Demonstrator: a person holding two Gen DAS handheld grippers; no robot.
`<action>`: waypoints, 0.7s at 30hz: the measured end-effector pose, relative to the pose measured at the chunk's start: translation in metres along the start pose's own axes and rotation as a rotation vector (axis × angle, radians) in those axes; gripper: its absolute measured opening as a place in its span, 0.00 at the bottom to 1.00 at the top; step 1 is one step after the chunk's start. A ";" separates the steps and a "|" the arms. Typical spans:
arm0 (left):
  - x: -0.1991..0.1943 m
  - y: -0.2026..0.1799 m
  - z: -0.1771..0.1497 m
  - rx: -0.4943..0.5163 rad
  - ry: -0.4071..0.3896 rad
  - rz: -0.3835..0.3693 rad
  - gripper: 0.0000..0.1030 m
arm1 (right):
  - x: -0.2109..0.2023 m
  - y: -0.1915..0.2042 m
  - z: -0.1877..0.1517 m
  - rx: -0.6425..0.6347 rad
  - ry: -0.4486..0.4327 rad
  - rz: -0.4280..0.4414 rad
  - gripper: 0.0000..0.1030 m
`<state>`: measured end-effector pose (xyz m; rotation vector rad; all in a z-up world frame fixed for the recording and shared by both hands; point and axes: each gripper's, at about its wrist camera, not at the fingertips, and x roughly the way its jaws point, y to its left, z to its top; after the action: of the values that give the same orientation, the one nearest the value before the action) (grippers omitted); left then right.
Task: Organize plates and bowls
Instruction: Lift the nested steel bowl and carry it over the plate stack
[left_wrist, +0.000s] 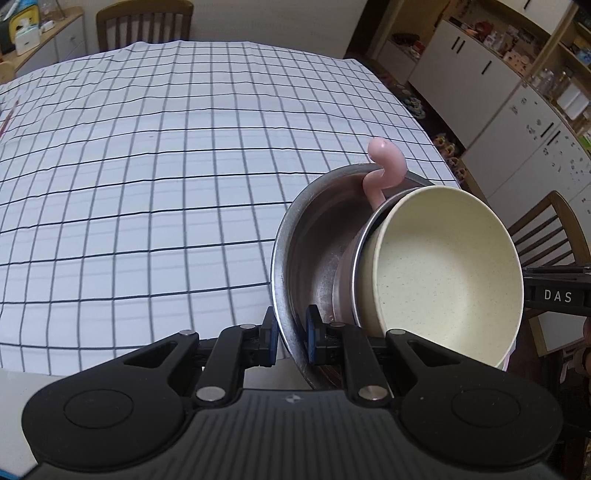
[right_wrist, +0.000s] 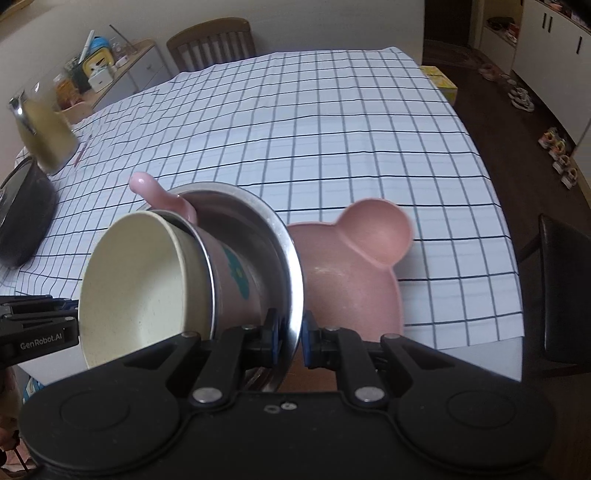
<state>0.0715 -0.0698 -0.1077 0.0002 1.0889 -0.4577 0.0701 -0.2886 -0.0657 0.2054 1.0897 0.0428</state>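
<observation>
— Biggest thing first: the table under the white cloth with the dark grid (left_wrist: 155, 177) is bare across its far and left stretches. Where's the stack?

— Off the cloth, held up at the near right corner. The wide stainless-steel bowl (left_wrist: 306, 236) carries it all, tipped steeply on its side. The left gripper (left_wrist: 290, 338) is clamped on its near rim, one pad inside, one outside; the right gripper (right_wrist: 291, 339) pinches the opposite rim the same way.

— And inside it?

— A steel-rimmed cup with a pinkish printed wall (right_wrist: 236, 269), with a cream speckled bowl (left_wrist: 447, 273) nested in that. A pink bear-eared plate (right_wrist: 354, 273) sits against the steel bowl's outer side; whether it is held I can't tell.

— Smallest?

— A curly pink handle (left_wrist: 384, 166) poking up past the far rim.

— What worries you?

— The tilt. Nothing grips the inner pieces, so I reckon the cream bowl could slide out. Thin smooth rims could also slip if the two hands drift apart.
</observation>
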 end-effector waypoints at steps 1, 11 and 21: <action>0.002 -0.003 0.001 0.005 0.003 -0.003 0.13 | -0.001 -0.004 0.000 0.006 -0.001 -0.003 0.12; 0.027 -0.025 0.011 0.051 0.038 -0.041 0.13 | -0.002 -0.034 -0.005 0.045 0.009 -0.027 0.12; 0.036 -0.022 0.013 0.067 0.043 -0.043 0.14 | 0.005 -0.046 -0.008 0.067 0.022 -0.023 0.12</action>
<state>0.0879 -0.1057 -0.1276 0.0461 1.1172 -0.5348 0.0626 -0.3315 -0.0817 0.2529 1.1166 -0.0123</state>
